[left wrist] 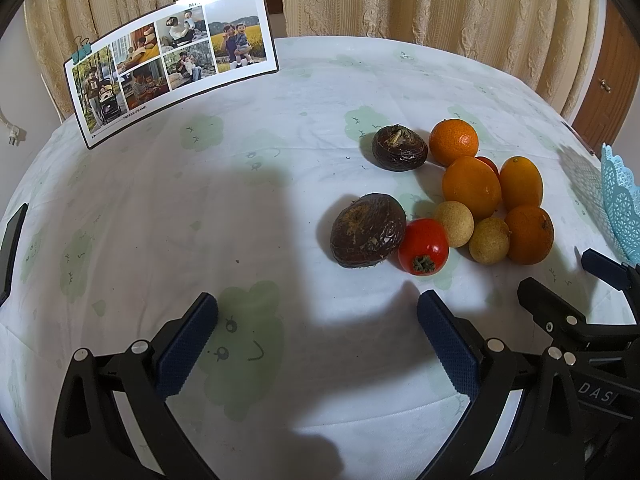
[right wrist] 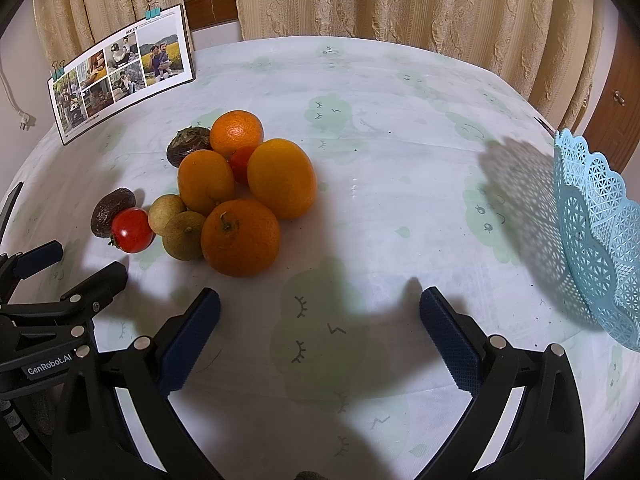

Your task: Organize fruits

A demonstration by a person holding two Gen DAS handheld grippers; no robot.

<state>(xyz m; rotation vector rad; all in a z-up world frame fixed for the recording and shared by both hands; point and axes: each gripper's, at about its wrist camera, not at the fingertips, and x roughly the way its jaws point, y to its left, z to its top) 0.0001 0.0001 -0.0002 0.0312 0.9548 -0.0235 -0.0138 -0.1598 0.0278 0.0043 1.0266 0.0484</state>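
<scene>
A pile of fruit lies on the tablecloth: several oranges (left wrist: pixel 471 186) (right wrist: pixel 240 237), two dark brown fruits (left wrist: pixel 368 230) (right wrist: pixel 112 211), a red tomato-like fruit (left wrist: pixel 423 246) (right wrist: pixel 132 229) and two tan round fruits (left wrist: pixel 489 240) (right wrist: pixel 184 235). A light blue lattice basket (right wrist: pixel 596 236) (left wrist: pixel 622 208) stands at the right. My left gripper (left wrist: pixel 318 316) is open and empty, near and left of the pile. My right gripper (right wrist: pixel 320 312) is open and empty, right of the pile; its fingers (left wrist: pixel 552 304) show in the left wrist view.
A photo board (left wrist: pixel 172 64) (right wrist: pixel 120 72) with binder clips stands at the table's far left. Curtains hang behind the table. A dark flat object (left wrist: pixel 12 248) lies at the left edge. The tablecloth (right wrist: pixel 400 160) has green cloud prints.
</scene>
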